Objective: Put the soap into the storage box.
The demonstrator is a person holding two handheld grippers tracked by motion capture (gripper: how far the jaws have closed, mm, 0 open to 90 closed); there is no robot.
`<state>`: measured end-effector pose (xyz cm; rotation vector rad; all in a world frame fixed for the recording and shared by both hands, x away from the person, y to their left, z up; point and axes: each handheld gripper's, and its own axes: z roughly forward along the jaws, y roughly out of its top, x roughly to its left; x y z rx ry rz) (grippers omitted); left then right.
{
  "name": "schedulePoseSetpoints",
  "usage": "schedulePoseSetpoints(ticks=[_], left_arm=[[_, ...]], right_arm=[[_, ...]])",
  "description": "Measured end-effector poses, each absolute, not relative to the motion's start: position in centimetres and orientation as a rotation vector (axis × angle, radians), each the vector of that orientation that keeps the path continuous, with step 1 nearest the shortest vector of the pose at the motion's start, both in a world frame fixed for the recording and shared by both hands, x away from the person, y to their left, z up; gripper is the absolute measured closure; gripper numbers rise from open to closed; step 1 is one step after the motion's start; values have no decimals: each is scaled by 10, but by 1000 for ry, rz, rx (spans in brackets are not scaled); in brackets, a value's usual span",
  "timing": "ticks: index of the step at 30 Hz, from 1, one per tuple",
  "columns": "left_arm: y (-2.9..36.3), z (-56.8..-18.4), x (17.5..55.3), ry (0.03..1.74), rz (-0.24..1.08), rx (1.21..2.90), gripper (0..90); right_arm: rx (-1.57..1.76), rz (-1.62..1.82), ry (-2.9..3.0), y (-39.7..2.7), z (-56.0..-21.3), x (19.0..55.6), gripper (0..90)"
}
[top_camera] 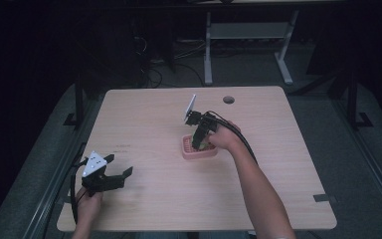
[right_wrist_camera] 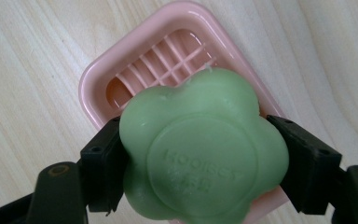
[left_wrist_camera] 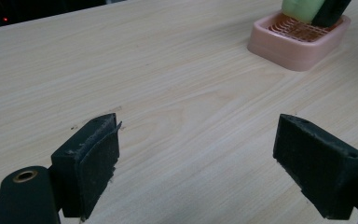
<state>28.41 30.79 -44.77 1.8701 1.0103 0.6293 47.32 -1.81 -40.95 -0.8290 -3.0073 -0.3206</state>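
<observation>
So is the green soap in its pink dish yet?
Not quite. The right gripper is shut on the green flower-shaped soap and holds it just over the pink soap dish. Whether it touches the slats, I cannot tell. What seems left is letting go. The left gripper waits open, apart.

A: How do we hold the left gripper [top_camera: 110,175]?

B: Our left hand [top_camera: 87,204] comes in at the near left corner and keeps it low, its jaws set wide apart with nothing between them. The grey three-cornered plate [top_camera: 94,163] faces up, and the cable [top_camera: 73,186] trails back beside the wrist.

A: And the right gripper [top_camera: 199,142]?

B: Our right forearm [top_camera: 258,191] reaches forward toward the middle, and the right hand [top_camera: 225,135] tips the gripper steeply downward. In the right gripper view, both jaws press against opposite sides of a load. Its plate [top_camera: 190,108] stands nearly on edge, and its cable [top_camera: 238,134] runs back over the forearm.
</observation>
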Motion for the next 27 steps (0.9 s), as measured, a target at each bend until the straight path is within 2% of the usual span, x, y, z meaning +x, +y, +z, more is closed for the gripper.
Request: schedulePoseSetpoints(ticks=[27], left_arm=[[309, -448, 284, 1013, 620, 1867, 141]], right_arm=[[-837, -243, -3022, -12, -417, 475, 256]])
